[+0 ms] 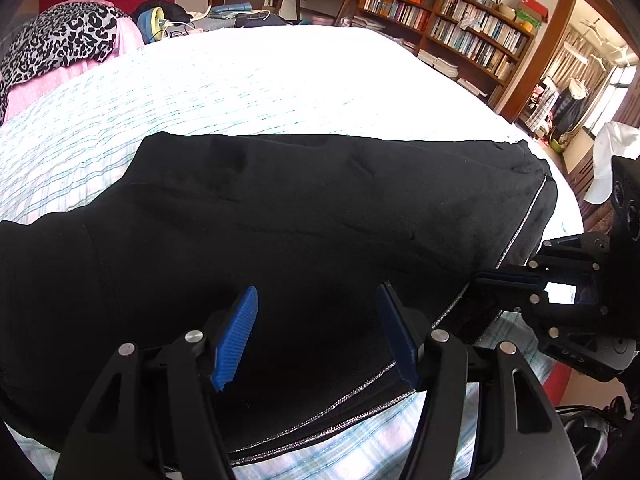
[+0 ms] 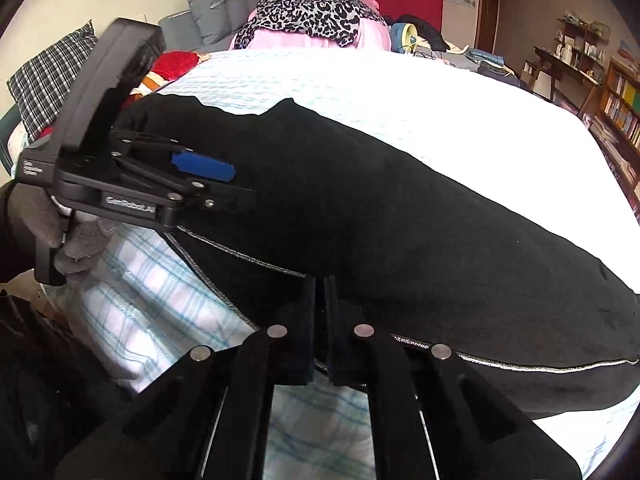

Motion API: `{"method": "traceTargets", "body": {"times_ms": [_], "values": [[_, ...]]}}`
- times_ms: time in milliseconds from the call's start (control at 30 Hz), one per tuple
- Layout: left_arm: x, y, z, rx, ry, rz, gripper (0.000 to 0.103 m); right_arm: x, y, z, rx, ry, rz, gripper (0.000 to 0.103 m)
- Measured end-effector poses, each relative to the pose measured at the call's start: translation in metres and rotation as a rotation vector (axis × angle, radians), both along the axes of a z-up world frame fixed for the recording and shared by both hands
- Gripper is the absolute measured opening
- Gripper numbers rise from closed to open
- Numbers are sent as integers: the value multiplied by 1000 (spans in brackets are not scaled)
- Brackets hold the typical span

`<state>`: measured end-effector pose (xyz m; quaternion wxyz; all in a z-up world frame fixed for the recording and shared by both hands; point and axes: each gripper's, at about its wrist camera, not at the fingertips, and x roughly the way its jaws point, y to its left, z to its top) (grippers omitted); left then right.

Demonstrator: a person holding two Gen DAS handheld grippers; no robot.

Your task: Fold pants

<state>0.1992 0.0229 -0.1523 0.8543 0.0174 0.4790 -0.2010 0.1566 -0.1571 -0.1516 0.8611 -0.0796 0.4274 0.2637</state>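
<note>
Pants: one pair of black pants (image 1: 304,216) is seen, laid across the near part of the bed, with the legs doubled one over the other; two silver-piped edges are seen running side by side at the near hem in the left wrist view.
Bed: one bed (image 1: 248,80) is covered by a white sheet with thin blue-green stripes; a plaid-patterned part of the sheet hangs over the near edge.
Left gripper: one left gripper (image 1: 316,332) is held over the near edge of the pants; its two blue-padded fingers are spread wide apart, and nothing is held between them.
Right gripper: one right gripper (image 2: 318,332) is placed at the near edge of the pants; its two fingers are pressed close together, and the dark hem fabric is pinched between them.
Hand: one gloved hand (image 2: 60,232) is seen in the right wrist view, wrapped around the handle of the left gripper.
Pillows: one black-and-white checked pillow (image 2: 52,72) is seen at the far left of the bed.
Bedding pile: one leopard-print cloth (image 2: 312,12) is draped over pink bedding at the head of the bed.
Fan: one small blue and yellow fan (image 1: 154,24) is set beyond the bed.
Bookshelf: one wooden bookshelf (image 1: 448,20), filled with several rows of books, stands against the far wall.
</note>
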Motion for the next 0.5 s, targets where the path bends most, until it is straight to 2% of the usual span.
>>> {"method": "traceTargets", "body": {"times_ms": [100,200,300,333,367,433,500], "values": [[0,-6,1,-15,9,-15,62,-15,-2,-2,-1,23,8,4],[-3,-14,-3,-7,19,-51,62,-23,-2,-19,-12,78,8,3],[-8,-28,-15,45,39,-104,62,-18,-9,-30,29,137,-24,5],[-11,-33,-21,82,38,-121,63,-15,-12,-27,53,162,-36,11],[-14,-37,-25,116,25,-136,66,-13,-16,-22,79,172,-49,26],[-19,-40,-28,139,-1,-151,69,-10,-30,-7,119,134,-97,45],[-18,-37,-28,126,12,-142,70,-4,-47,4,140,104,-161,46]]}}
